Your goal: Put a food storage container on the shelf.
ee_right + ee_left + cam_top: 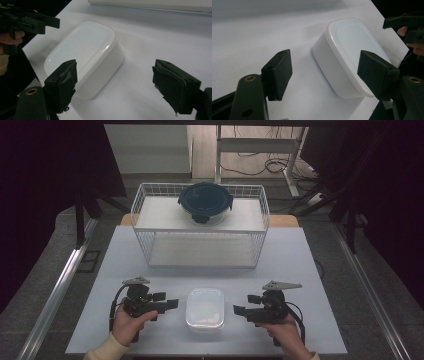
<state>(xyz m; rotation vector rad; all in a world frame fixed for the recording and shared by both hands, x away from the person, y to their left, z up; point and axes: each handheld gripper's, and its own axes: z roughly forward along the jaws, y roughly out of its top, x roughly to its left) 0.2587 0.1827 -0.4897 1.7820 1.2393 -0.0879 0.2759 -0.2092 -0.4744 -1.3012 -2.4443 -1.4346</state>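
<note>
A white rectangular container [205, 307] with a white lid lies on the pale table [125, 270] near its front edge. My left gripper [166, 300] is held just left of it and points at its side; the jaws stand open and apart from it. In the left gripper view the container [347, 50] lies ahead of the open left gripper [325, 62]. My right gripper [246, 304] is held just right of the container, also open. In the right gripper view the container [85, 52] sits ahead and to the left of the right gripper [115, 72], untouched.
A white wire rack [200, 227] with two shelves stands at the back of the table. On its top shelf sits a round dark blue lidded container [205, 202]. Bare table lies between the rack and the white container. Beyond the table are desk legs and cables on the floor.
</note>
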